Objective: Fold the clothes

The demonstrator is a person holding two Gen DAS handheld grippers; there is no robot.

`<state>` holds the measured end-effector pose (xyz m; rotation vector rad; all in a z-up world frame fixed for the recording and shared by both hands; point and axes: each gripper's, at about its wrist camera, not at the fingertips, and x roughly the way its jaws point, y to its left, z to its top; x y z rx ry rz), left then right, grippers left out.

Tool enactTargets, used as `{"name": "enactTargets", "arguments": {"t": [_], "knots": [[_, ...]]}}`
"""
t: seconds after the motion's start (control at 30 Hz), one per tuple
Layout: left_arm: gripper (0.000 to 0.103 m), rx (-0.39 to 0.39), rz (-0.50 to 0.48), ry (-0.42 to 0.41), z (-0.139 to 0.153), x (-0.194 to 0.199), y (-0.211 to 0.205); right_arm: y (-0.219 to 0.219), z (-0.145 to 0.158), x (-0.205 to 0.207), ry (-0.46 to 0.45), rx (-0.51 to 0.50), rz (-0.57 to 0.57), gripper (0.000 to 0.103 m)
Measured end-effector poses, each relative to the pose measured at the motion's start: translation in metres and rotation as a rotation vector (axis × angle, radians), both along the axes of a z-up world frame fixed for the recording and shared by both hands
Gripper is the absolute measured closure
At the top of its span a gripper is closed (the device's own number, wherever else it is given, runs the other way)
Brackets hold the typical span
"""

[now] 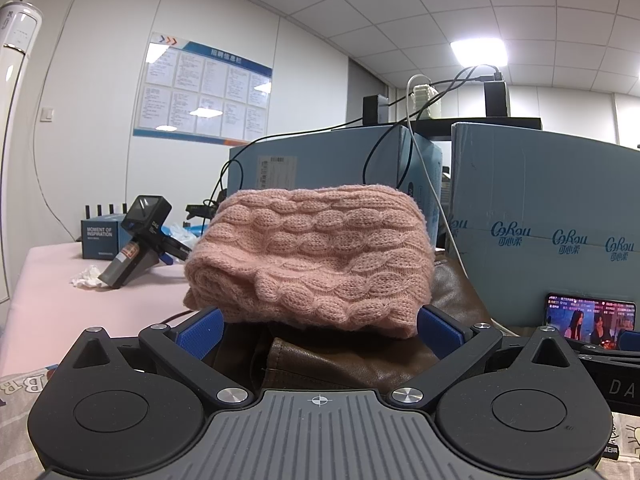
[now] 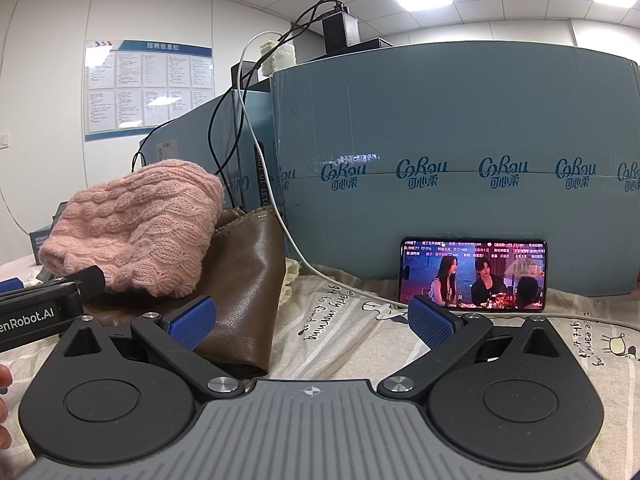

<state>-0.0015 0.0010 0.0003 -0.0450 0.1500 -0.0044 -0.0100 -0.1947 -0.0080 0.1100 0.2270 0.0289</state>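
With its fingers spread wide and holding nothing, the left gripper (image 1: 320,330) faces the folded pink sweater (image 1: 316,256) atop a brown leather garment (image 2: 240,280). Right gripper (image 2: 312,322), equally parted, overlooks bare printed sheet (image 2: 340,332); beyond, phone (image 2: 474,274) and blue boxes (image 2: 460,160) bound it.

Sweater (image 1: 308,256) on jacket (image 2: 240,280) — phone (image 2: 474,274) (propped) rightward

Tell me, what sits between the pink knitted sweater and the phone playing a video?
In the right wrist view, a folded brown leather garment lies under and beside the pink sweater; then printed bedsheet with a white cable reaches the phone.
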Motion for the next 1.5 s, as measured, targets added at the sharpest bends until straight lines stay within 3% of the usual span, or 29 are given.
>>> {"name": "enactTargets", "arguments": {"t": [1.5], "knots": [[0.000, -0.013, 0.012, -0.006, 0.0007, -0.0001, 0.0023, -0.0005, -0.0002, 0.0004, 0.003, 0.003, -0.002, 0.000]]}}
